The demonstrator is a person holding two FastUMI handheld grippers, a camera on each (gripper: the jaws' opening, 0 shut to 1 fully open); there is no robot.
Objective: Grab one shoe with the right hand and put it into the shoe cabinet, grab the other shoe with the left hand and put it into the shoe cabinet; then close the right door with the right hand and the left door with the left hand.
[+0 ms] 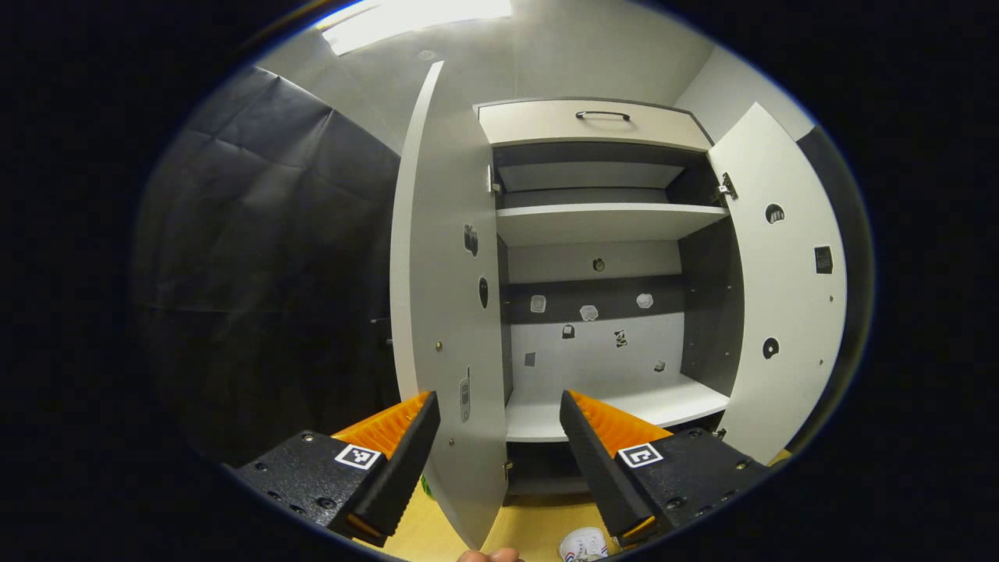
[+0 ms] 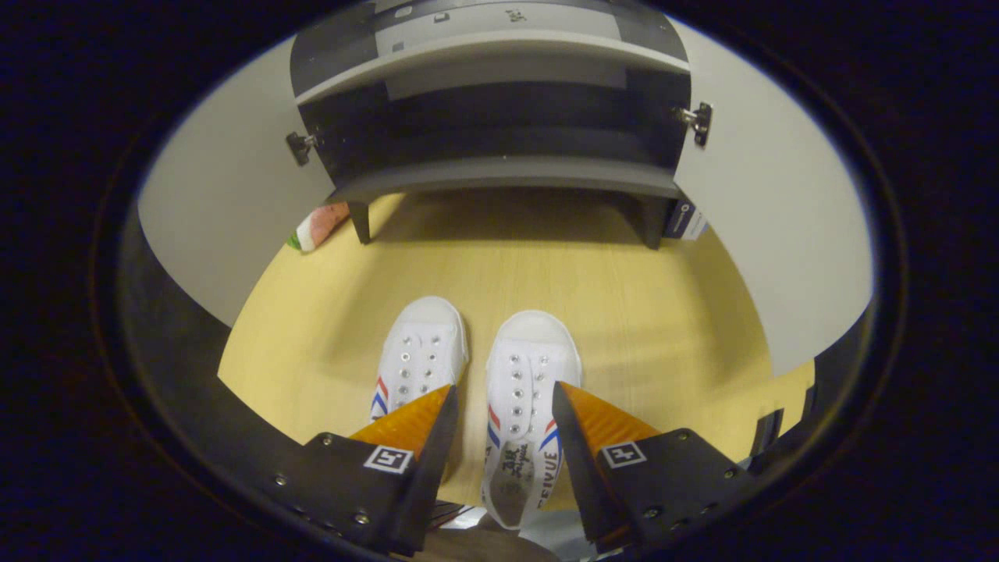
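The first step is in hand: the right tongs (image 2: 499, 421) hang spread wide above a pair of white canvas lace-up shoes with red and blue side stripes, which stand side by side, toes toward the cabinet, on the pale yellow wooden floor. In the right gripper view the right-hand shoe (image 2: 524, 414) lies between the two spread fingers, its open collar close to the camera, while the left-hand shoe (image 2: 420, 355) sits just beside it, partly behind one finger; neither finger touches a shoe as far as I can tell. The white-and-dark-grey shoe cabinet (image 1: 601, 222) stands ahead with both doors swung open, the white left door (image 1: 445, 312) edge-on and the white right door (image 1: 788, 289) folded well back, and its lower white shelf (image 1: 624, 406) is bare. The left tongs (image 1: 499, 421) are likewise spread and hold nothing, pointed at the cabinet's interior (a toe of one shoe peeks in at the bottom of that view). Next, I judge, the right tongs must descend over the shoe between them, pinch it across the collar or side wall, then lift it clear of its neighbour and carry it forward onto a shelf; the close spacing of the pair calls for a careful approach so the other shoe is not nudged.
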